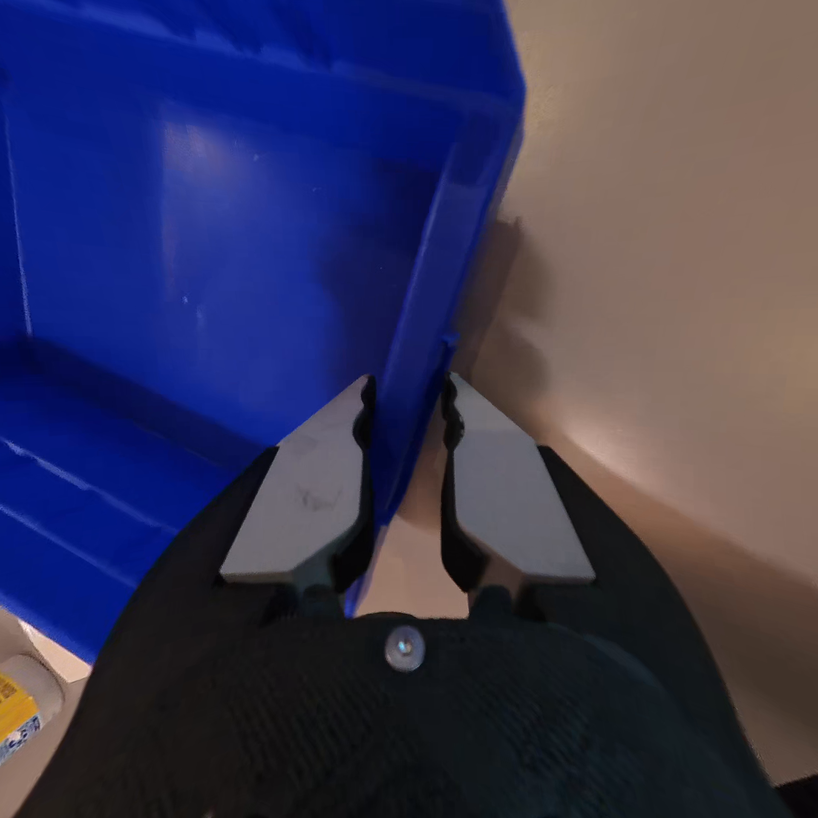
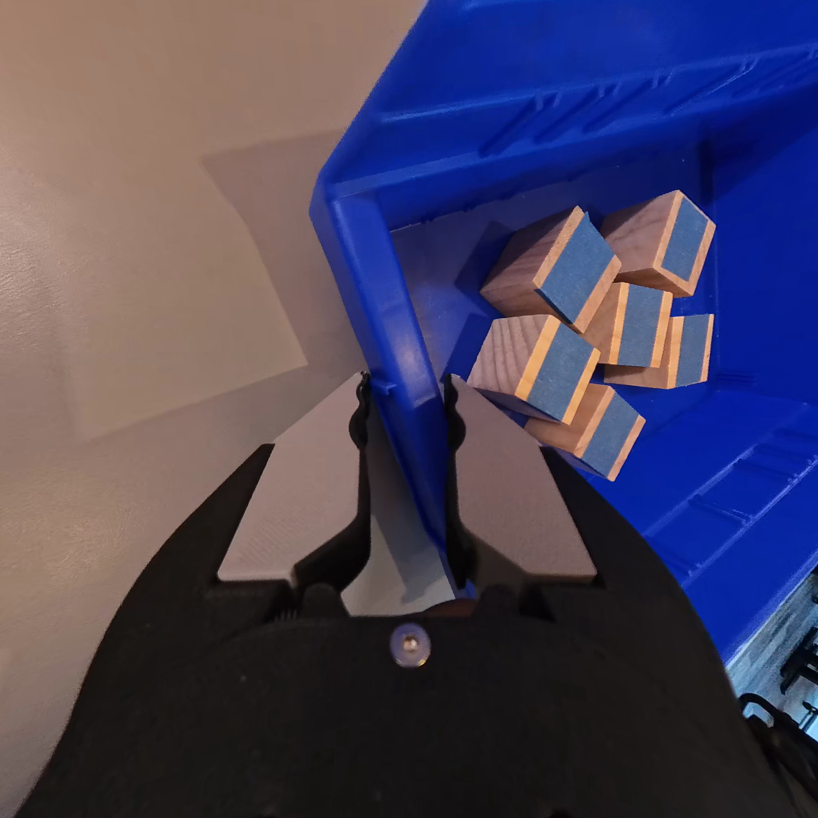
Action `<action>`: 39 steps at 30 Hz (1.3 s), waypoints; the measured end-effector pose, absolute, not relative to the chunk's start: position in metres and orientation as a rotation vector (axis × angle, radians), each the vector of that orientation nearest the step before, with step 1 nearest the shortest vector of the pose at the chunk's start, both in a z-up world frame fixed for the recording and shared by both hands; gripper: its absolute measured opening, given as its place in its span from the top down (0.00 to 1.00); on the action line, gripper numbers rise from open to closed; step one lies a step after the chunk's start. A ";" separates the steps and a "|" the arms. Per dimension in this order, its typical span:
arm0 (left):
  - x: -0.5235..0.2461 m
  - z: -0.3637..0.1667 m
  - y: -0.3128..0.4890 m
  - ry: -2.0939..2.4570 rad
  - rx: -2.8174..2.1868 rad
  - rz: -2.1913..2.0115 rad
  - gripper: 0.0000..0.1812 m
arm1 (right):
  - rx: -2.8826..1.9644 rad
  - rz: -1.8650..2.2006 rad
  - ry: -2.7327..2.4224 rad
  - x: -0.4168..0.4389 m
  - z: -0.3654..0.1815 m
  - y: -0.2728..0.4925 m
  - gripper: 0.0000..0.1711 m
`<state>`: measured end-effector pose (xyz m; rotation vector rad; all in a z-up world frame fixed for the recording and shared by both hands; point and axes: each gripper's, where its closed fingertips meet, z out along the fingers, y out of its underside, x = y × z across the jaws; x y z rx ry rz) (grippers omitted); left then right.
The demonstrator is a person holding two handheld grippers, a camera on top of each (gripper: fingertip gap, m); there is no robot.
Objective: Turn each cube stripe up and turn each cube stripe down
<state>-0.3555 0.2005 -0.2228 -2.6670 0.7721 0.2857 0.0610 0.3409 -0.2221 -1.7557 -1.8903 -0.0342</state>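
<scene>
Several wooden cubes, each with a blue stripe on one face, lie piled against a corner inside a blue plastic bin in the right wrist view. Their stripes face the camera. My right gripper is shut on the bin's near side wall, one finger outside and one inside, close to the lowest cubes. In the left wrist view my left gripper is shut on the other side wall of the bin. No cubes show in that view. The bin looks tilted.
A beige tabletop lies beside the bin in both views. A yellow packet next to a white object sits at the lower left of the left wrist view. Dark equipment on the floor shows past the bin's edge.
</scene>
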 end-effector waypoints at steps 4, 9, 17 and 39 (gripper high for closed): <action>-0.336 -0.178 0.202 0.682 -2.494 0.232 0.86 | -1.685 -0.021 -1.934 0.049 -0.222 0.323 0.84; -0.329 -0.091 0.189 0.455 -2.201 -0.093 0.86 | -1.594 0.086 -2.030 0.001 -0.222 0.270 0.86; -0.304 0.032 0.145 0.417 -1.822 -0.269 0.86 | -1.419 0.177 -2.159 -0.084 -0.221 0.196 0.86; 0.010 0.002 0.176 1.050 -1.765 -0.194 0.86 | -1.502 0.670 -1.463 0.032 -0.143 0.167 0.91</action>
